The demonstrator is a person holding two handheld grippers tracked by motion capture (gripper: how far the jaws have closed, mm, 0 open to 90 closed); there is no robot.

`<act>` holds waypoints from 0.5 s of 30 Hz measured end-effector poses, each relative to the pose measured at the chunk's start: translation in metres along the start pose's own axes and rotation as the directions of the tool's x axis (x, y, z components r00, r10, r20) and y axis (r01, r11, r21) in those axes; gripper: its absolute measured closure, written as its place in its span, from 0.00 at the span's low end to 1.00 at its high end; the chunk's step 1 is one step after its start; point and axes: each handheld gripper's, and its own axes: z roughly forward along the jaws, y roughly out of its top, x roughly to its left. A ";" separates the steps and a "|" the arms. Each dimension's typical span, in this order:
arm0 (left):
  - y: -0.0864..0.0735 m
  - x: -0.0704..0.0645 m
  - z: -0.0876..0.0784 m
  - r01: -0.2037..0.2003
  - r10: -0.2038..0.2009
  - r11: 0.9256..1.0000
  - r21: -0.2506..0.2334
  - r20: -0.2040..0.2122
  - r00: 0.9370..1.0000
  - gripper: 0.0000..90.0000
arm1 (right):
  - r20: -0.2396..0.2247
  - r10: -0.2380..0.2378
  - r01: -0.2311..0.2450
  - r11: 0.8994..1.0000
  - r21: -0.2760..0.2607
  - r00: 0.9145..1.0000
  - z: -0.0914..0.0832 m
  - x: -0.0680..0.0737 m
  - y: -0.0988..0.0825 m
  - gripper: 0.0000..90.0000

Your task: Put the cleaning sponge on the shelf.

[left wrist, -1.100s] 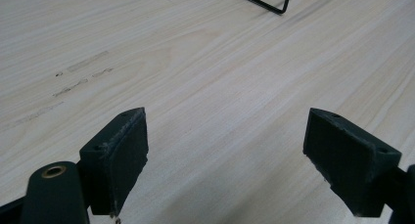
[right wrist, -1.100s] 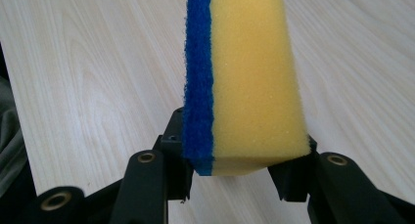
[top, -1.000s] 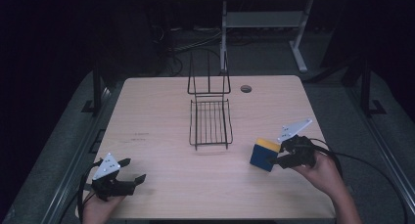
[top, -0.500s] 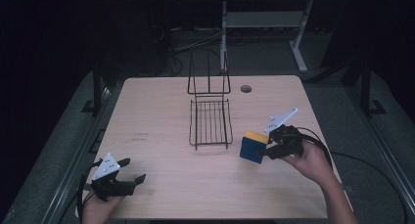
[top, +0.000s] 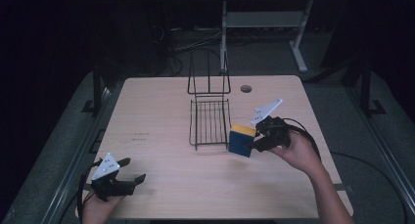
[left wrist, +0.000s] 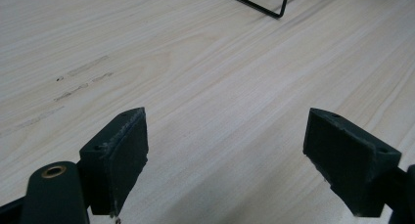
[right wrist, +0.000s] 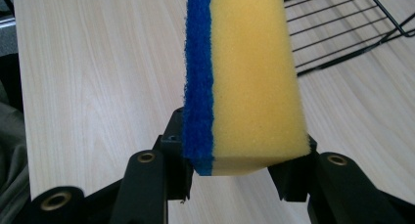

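Observation:
A yellow sponge with a blue scouring side (top: 242,140) (right wrist: 244,77) hangs just above the wooden table (top: 161,185), held in my right gripper (top: 250,145) (right wrist: 244,172), whose jaws are shut on it. It is right beside the front right corner of the black wire rack (top: 210,119) (right wrist: 342,33). My left gripper (top: 133,171) (left wrist: 225,160) rests at the table's front left with its jaws open and nothing between them.
The rack's upright wire back (top: 209,77) stands behind its flat tray. A round cable hole (top: 246,89) lies in the table's far right part. A rack corner (left wrist: 274,6) appears far ahead in the left gripper view. Dark floor and desk legs surround the table.
My right gripper has carried the sponge leftward and up, from the table's right side to the rack's front right corner. The left gripper has stayed where it was.

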 end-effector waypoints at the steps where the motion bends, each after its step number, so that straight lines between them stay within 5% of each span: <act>1: 0.000 0.000 0.000 0.000 0.000 1.000 -0.002 -0.001 1.000 0.18 | 0.000 -0.004 0.004 1.000 0.003 1.000 0.001 0.000 0.002 0.63; 15: 0.002 0.000 0.000 -0.005 0.005 1.000 -0.002 0.004 1.000 0.18 | -0.019 -0.046 0.045 0.999 -0.009 0.999 0.013 -0.005 0.034 0.63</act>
